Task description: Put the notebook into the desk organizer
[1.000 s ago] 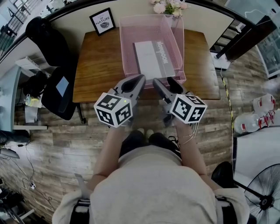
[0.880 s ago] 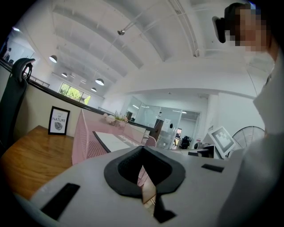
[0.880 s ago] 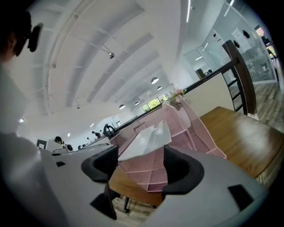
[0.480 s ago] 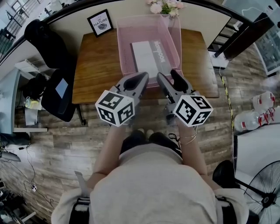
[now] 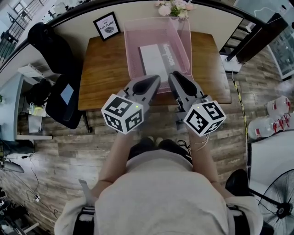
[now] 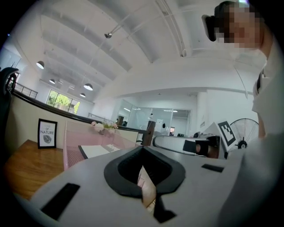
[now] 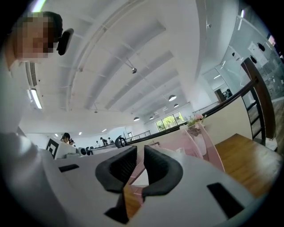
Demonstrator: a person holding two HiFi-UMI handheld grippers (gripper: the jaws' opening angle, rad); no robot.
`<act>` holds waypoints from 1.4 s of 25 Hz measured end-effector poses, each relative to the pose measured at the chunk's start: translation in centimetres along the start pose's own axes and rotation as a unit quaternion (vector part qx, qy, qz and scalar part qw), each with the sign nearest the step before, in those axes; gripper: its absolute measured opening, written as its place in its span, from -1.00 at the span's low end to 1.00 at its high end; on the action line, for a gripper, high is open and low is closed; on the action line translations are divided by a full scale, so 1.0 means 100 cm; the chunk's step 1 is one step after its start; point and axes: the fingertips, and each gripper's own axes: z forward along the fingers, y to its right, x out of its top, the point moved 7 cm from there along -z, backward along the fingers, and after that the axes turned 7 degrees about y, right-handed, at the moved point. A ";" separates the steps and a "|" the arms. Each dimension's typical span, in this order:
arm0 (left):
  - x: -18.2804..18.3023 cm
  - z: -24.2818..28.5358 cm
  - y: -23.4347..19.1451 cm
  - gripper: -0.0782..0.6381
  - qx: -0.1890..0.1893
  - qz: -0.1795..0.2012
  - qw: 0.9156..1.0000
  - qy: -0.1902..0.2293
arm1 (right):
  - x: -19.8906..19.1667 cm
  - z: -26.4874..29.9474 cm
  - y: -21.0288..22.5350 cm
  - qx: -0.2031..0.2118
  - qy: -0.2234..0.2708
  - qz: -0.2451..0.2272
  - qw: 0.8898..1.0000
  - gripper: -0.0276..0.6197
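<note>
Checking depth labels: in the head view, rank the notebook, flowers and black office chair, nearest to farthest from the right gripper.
1. notebook, in the pink organizer just ahead of the right gripper.
2. flowers, at the desk's far edge.
3. black office chair, far left beside the desk.

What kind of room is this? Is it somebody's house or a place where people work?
Probably a workplace, like a big open office. A wooden desk holds a pink desk organizer, a black office chair stands beside it, and glass-walled rooms show in the distance.
</note>
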 end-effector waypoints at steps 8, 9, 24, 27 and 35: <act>0.002 0.003 -0.001 -0.74 0.011 0.029 0.999 -0.007 | -0.007 0.002 -0.005 0.003 -0.019 -0.033 0.999 -0.89; 0.000 0.003 0.001 -0.75 0.010 0.041 0.999 -0.014 | -0.008 0.001 -0.006 0.003 -0.022 -0.039 0.999 -0.89; -0.007 0.004 0.000 -0.75 0.008 0.033 0.999 -0.026 | -0.016 0.002 -0.005 0.005 -0.051 -0.042 0.998 -0.89; -0.007 0.004 0.000 -0.75 0.007 0.026 0.999 -0.023 | -0.016 0.002 -0.003 -0.004 -0.052 -0.044 0.998 -0.89; -0.010 0.005 0.000 -0.74 0.004 0.017 1.000 -0.025 | -0.014 0.000 0.001 -0.014 -0.044 -0.042 0.998 -0.89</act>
